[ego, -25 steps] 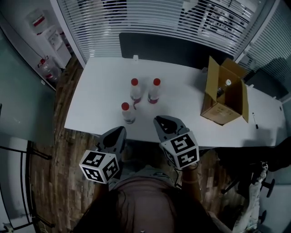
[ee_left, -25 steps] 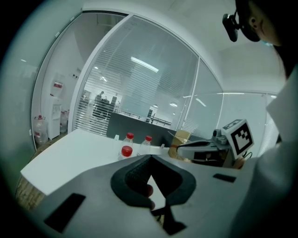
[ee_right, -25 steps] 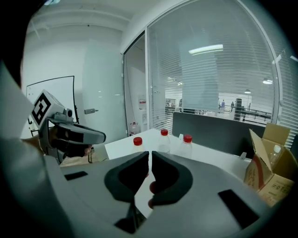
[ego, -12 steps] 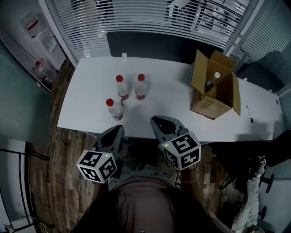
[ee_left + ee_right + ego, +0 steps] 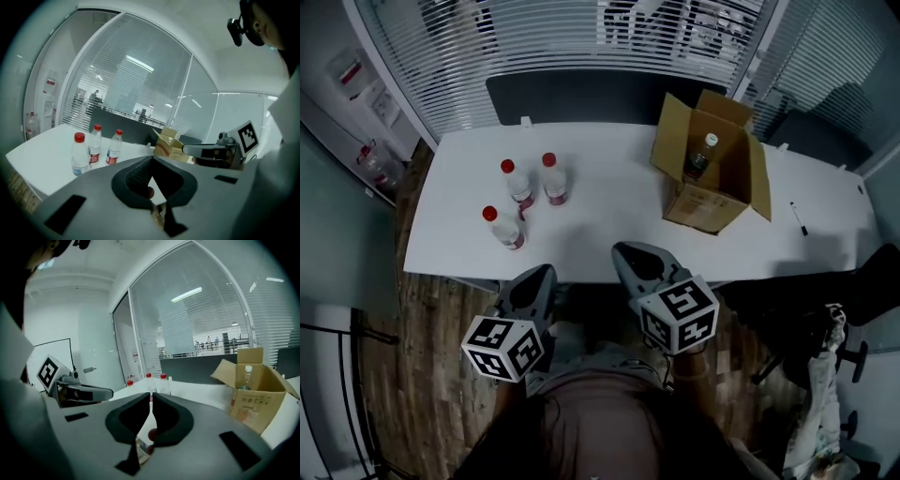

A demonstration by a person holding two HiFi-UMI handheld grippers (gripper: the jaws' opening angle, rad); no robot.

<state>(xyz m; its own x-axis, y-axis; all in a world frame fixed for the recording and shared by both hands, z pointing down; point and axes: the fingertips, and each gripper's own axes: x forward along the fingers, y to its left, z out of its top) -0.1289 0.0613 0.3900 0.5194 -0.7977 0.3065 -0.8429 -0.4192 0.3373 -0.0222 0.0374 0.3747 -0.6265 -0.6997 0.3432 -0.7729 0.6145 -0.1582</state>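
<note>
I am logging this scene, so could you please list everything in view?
Table: one, white, centre.
Red-capped bottles: three, clear, table's left part.
Cardboard box: one, brown, open, table's right part.
White-capped bottle: one, clear, upright inside the box.
Pen: one, black, right of the box.
Partition: one, dark, behind the table.
Left gripper: one, grey, fingers closed, empty, off the table's near edge.
Right gripper: one, grey, fingers closed, empty, beside it.

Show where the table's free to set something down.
Widest bare patch: middle of the table, between the three red-capped bottles and the cardboard box. Also the strip between box and pen. Crowded around the bottles, far left.
</note>
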